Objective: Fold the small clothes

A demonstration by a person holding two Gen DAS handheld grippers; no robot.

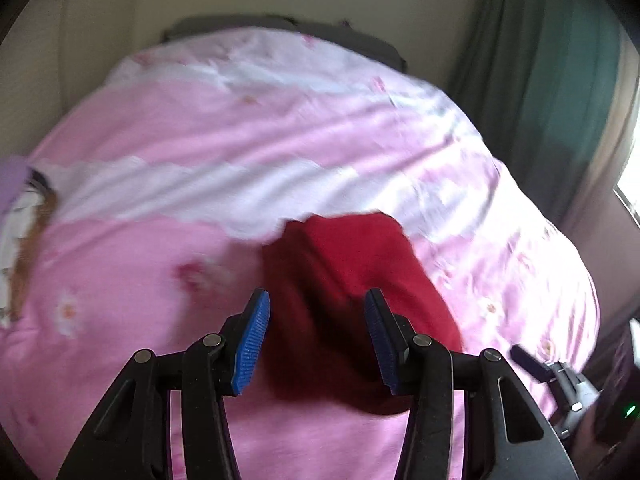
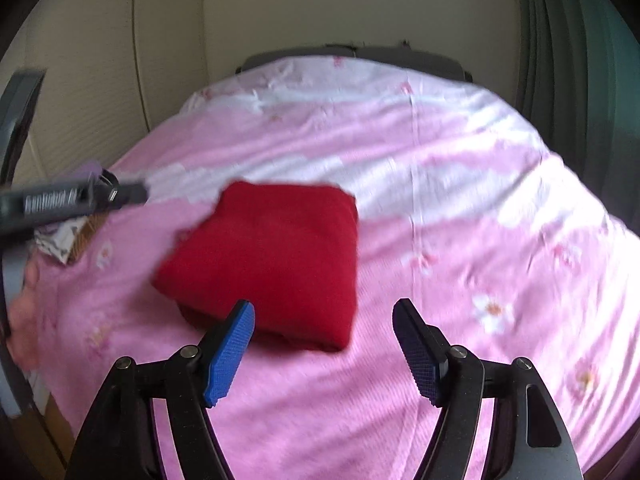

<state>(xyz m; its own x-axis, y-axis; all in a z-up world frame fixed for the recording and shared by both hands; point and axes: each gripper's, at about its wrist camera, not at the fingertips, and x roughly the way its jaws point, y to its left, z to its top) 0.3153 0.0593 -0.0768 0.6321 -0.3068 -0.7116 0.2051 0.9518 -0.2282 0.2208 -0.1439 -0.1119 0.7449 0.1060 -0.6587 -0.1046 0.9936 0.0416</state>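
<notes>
Your left gripper stands partly open, its blue pads empty above the folded red knit garment. Your right gripper gapes wider, holding nothing; the folded red knit garment lies just beyond its left finger, long axis running away and leftward on the pink flowered bedspread. Only the left view shows a patterned white cloth far left.
</notes>
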